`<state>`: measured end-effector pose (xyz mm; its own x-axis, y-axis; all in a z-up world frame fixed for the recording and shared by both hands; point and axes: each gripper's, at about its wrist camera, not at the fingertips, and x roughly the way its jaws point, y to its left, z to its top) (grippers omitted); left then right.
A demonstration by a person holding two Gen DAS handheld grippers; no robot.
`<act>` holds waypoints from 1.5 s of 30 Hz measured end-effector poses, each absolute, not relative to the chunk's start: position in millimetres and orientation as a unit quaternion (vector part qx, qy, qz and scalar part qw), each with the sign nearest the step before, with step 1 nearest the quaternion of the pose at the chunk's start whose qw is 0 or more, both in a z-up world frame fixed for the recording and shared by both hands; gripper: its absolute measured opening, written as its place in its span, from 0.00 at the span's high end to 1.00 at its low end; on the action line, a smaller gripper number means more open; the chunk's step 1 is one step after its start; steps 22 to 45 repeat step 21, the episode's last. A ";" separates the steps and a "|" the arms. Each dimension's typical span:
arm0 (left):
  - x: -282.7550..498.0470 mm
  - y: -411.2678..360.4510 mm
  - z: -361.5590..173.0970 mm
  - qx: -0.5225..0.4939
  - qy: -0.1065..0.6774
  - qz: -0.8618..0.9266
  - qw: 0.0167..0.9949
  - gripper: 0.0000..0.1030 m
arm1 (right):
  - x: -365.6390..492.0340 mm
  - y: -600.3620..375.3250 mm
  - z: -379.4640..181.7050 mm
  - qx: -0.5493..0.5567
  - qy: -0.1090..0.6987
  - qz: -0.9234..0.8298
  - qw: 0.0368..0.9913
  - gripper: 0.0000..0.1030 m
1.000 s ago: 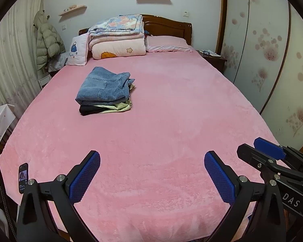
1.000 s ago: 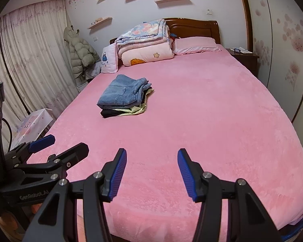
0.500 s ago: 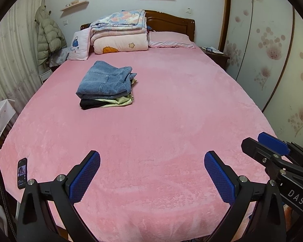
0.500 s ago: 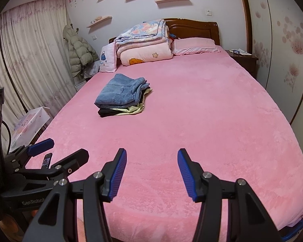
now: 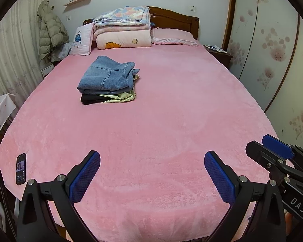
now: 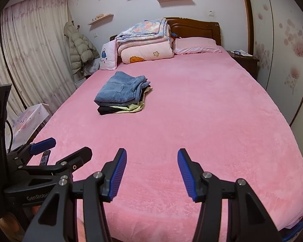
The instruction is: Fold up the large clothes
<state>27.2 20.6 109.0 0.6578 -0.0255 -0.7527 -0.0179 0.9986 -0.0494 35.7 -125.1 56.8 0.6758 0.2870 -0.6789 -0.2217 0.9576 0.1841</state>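
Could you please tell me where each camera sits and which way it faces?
Left wrist: on the left tool, looking down the pink plush bed toward the headboard; own open fingers, right tool at right edge.
Right wrist: on the right tool, same direction; left tool at left.
Shared: folded blue denim stack.
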 end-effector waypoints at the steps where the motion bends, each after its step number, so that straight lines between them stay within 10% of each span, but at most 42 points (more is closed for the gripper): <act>1: 27.5 20.8 108.8 -0.026 0.413 0.000 0.910 0.01 | 36.0 -125.4 57.0 0.043 0.378 0.139 0.914 0.49; 45: 32.0 18.0 104.2 -0.018 0.409 0.010 0.912 0.01 | 39.5 -125.3 55.1 0.039 0.382 0.133 0.914 0.49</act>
